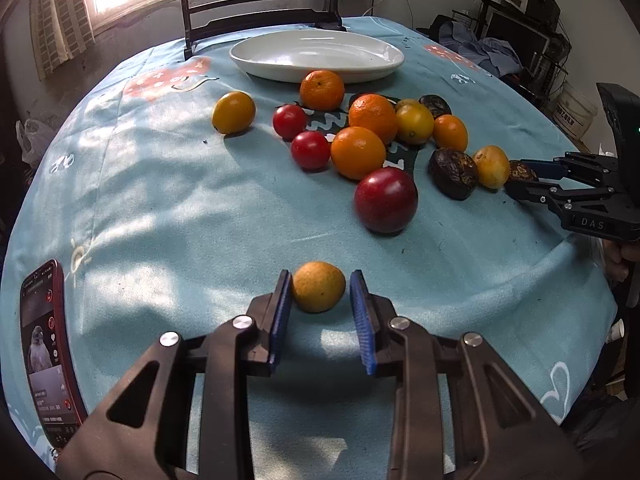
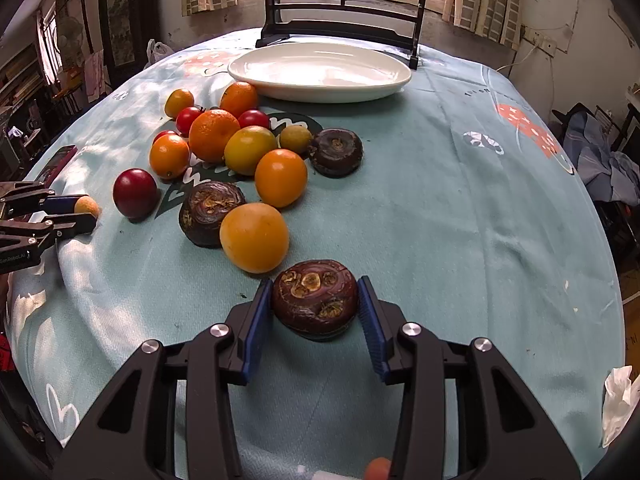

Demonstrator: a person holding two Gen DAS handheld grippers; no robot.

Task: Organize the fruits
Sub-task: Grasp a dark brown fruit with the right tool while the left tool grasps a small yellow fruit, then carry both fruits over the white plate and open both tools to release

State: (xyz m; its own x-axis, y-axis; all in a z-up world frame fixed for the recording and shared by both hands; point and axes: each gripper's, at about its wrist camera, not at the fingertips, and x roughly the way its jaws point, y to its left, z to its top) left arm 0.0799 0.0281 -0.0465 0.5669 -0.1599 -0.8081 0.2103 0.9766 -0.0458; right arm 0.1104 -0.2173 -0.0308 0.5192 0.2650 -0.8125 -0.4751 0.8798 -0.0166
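A white oval plate stands empty at the far side of the table; it also shows in the right wrist view. Several oranges, red tomatoes and dark water chestnuts lie in a loose pile before it. My left gripper is open around a small yellow-orange fruit on the cloth, a gap showing at the right pad. My right gripper is open around a dark brown water chestnut, its pads close to both sides. A big dark red fruit lies near the pile.
A red phone lies at the left edge of the table. A dark wooden screen stand rises behind the plate. A blue patterned cloth covers the round table. Crumpled white tissue lies at the right edge.
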